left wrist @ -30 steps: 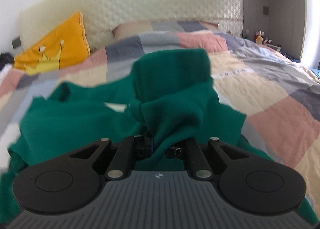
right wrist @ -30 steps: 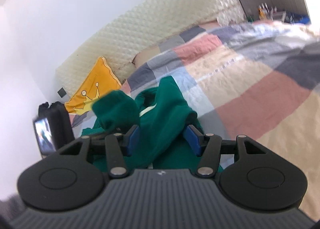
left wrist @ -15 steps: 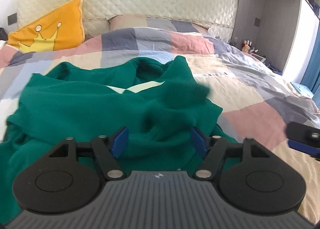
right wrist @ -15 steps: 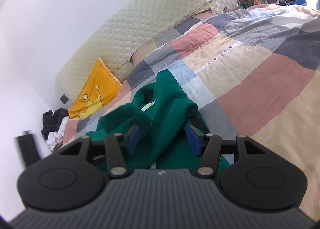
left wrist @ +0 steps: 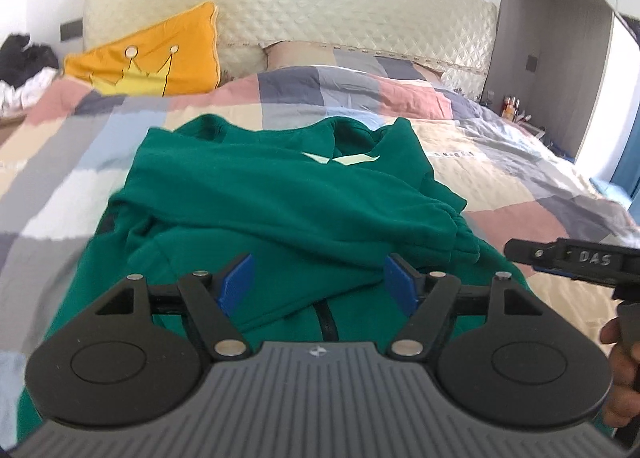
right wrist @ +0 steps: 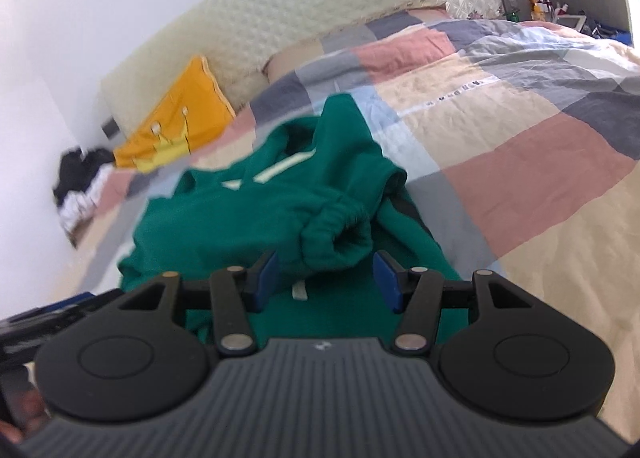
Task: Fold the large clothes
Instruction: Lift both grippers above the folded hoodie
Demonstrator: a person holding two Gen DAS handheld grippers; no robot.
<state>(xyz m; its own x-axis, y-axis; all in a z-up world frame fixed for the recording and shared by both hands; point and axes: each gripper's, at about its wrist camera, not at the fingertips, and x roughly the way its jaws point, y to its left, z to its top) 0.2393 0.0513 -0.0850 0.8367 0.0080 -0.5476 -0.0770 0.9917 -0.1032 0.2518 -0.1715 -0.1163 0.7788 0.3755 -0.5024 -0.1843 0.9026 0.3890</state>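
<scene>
A dark green sweatshirt (left wrist: 280, 194) lies on the patchwork duvet (left wrist: 500, 178), collar toward the headboard. One sleeve is folded across its body, and the ribbed cuff (right wrist: 336, 234) rests near the garment's right edge. My left gripper (left wrist: 318, 284) hovers open over the lower part of the sweatshirt, with nothing pressed between its blue pads (left wrist: 236, 282). My right gripper (right wrist: 326, 280) is open just short of the cuff, which touches neither pad. In the left wrist view the right gripper (left wrist: 568, 258) shows at the right edge, with a person's hand (left wrist: 620, 378) below it.
A yellow crown cushion (left wrist: 152, 58) and a pillow (left wrist: 304, 54) lean against the quilted headboard (left wrist: 340, 10). A heap of dark and white clothes (left wrist: 24, 70) lies at the far left. Bottles (right wrist: 540, 2) stand on a bedside surface by a grey cabinet (left wrist: 552, 38) at the right.
My left gripper has opened, let go of the green sleeve and drawn back. The sleeve now lies flat across the sweatshirt. The right gripper shifted a little and rolled.
</scene>
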